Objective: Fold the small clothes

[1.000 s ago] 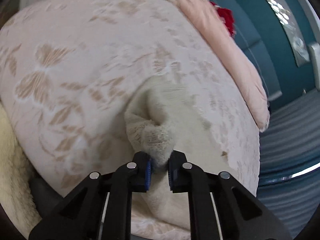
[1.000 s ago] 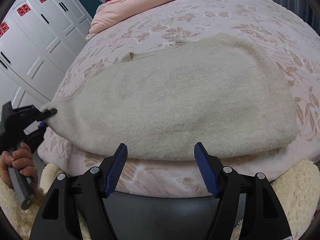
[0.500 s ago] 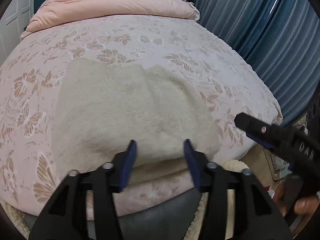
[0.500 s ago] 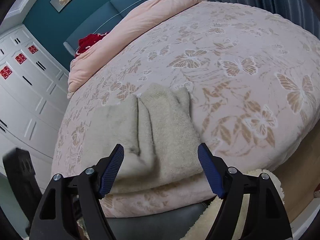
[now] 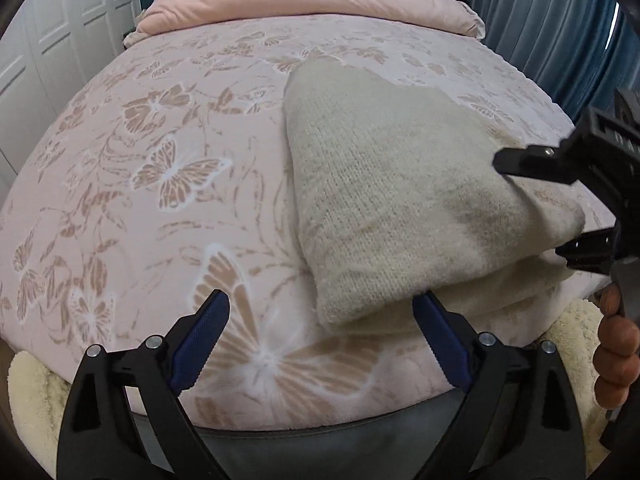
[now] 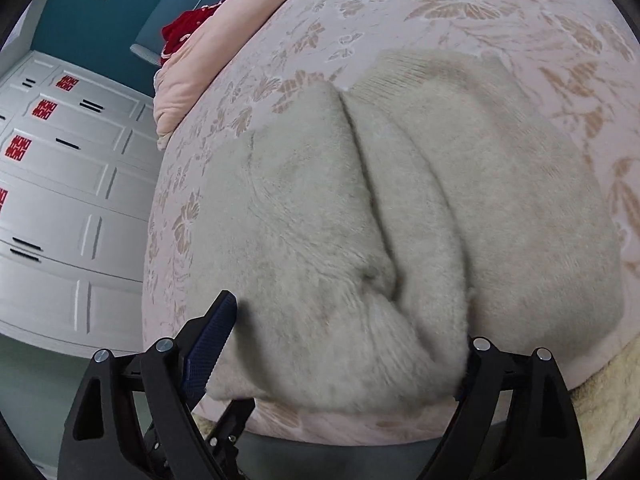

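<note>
A cream knitted sweater (image 5: 400,200) lies folded on the pink butterfly bedspread (image 5: 168,168), near the bed's front edge. My left gripper (image 5: 322,340) hovers at the sweater's near left corner. Its jaws are opening wide, and the corner lies between them with neither pad pressing on it. My right gripper (image 5: 528,206) reaches in from the right, held by a hand (image 5: 616,344). In the right wrist view the sweater (image 6: 400,220) fills the frame, with a fold ridge down its middle. The right gripper (image 6: 344,344) stands open around the sweater's near edge; cloth hides its right pad.
A pink quilt (image 5: 312,0) and a red item (image 6: 184,32) lie at the head of the bed. White wardrobe doors (image 6: 60,200) stand to the left and blue curtains (image 5: 560,40) to the right. A cream fluffy blanket (image 5: 572,336) lies below the bed's front edge.
The left gripper let go of the pinched sweater cloth, opened wide and swung round to the near left corner. The right gripper moved in close over the sweater's near edge.
</note>
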A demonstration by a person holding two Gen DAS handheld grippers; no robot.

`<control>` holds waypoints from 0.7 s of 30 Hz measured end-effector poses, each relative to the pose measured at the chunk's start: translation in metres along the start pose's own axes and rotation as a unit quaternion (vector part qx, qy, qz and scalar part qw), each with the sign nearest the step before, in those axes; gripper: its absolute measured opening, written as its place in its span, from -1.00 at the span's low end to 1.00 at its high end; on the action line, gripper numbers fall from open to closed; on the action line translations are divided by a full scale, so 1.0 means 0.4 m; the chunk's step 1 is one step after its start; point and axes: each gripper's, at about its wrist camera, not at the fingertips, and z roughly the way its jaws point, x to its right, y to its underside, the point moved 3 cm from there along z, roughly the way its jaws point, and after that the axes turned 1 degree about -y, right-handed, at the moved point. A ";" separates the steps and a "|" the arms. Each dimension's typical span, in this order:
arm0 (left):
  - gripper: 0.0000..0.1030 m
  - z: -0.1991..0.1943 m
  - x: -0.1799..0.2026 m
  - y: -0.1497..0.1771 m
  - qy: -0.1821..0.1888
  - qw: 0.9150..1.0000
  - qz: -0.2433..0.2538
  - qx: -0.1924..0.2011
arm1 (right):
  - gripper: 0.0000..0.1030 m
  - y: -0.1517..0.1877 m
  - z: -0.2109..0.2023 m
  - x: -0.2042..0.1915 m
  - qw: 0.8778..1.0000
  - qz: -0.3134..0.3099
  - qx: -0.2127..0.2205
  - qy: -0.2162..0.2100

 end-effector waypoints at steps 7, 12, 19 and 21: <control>-0.61 0.044 -0.018 -0.022 0.059 0.995 -0.066 -0.052 | -0.72 -0.058 -0.172 -0.257 0.984 -0.134 0.078 -0.088; -0.75 0.026 0.054 -0.034 0.064 0.996 -0.027 -0.048 | -0.72 -0.055 -0.304 -0.152 0.977 -0.143 0.160 -0.017; -0.75 0.065 0.092 0.003 0.044 0.996 -0.001 -0.077 | -0.70 0.014 -0.132 0.226 0.995 -0.012 0.067 0.077; -0.73 0.059 0.094 0.003 0.039 0.997 0.005 -0.074 | -0.60 0.003 -0.141 0.202 0.995 -0.014 0.070 0.065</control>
